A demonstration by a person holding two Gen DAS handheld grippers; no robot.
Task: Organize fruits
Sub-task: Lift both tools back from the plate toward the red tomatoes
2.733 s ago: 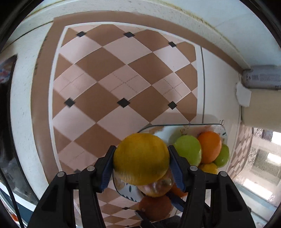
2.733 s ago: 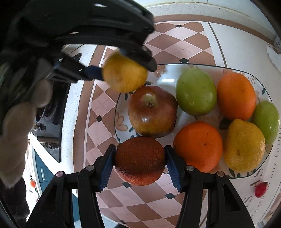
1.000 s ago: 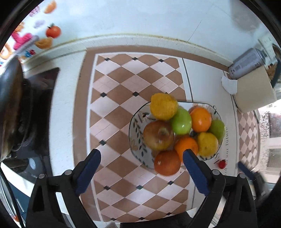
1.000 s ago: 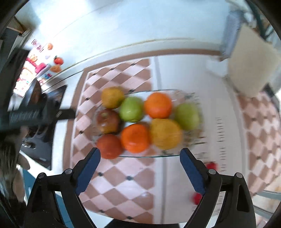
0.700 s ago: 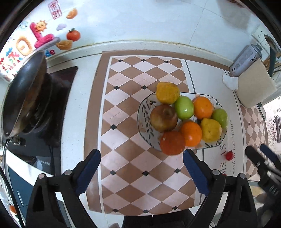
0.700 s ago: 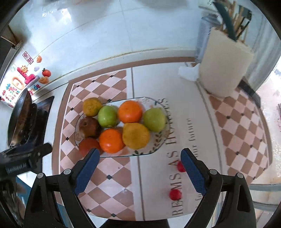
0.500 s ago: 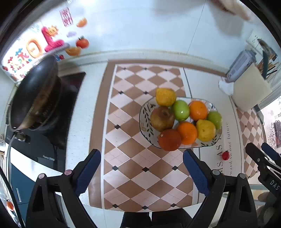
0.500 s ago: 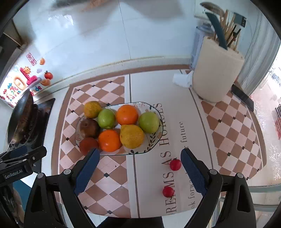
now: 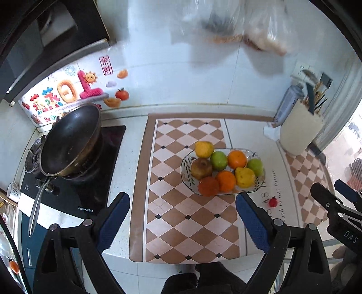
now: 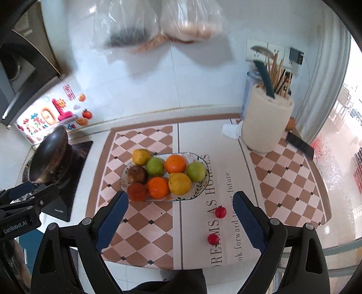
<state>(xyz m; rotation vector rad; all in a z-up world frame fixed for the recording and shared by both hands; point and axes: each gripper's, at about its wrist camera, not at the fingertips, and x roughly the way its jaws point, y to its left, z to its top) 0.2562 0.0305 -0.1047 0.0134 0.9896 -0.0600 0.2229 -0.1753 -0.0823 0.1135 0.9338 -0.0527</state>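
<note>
Left gripper (image 9: 182, 217): jaws spread wide, nothing between them, held above the worktop (image 9: 246, 138).
Right gripper (image 10: 180, 216): jaws likewise spread wide, empty; seen in the left wrist view at 4 o'clock.
Plate (image 10: 202, 161): glass, leaf-patterned, resting on the checkered mat (image 10: 138, 224); lies at 12 o'clock from the right gripper and at 1 o'clock from the left gripper.
Fruit on plate, eight pieces in two rows.
Far row: yellow citrus (image 10: 141, 156) at the plate's 10 o'clock edge, green apple (image 10: 155, 166), orange (image 10: 175, 163), second green apple (image 10: 196, 171).
Near row: brown pomegranate (image 10: 136, 173), dark red-orange fruit (image 10: 136, 191) at the 7 o'clock edge, second orange (image 10: 157, 187), yellow lemon (image 10: 179, 183). Neighbours touch.
Loose items: two small red fruits (image 10: 220, 212) (image 10: 213, 239) on the lettered part of the mat, off the plate at its 5 o'clock, near the right gripper's right finger.
Other: black wok (image 9: 70, 144) on the stove at 9 o'clock; cream utensil holder (image 10: 267, 122) at 2 o'clock; plastic bags (image 10: 158, 20) hanging on the wall tiles.
</note>
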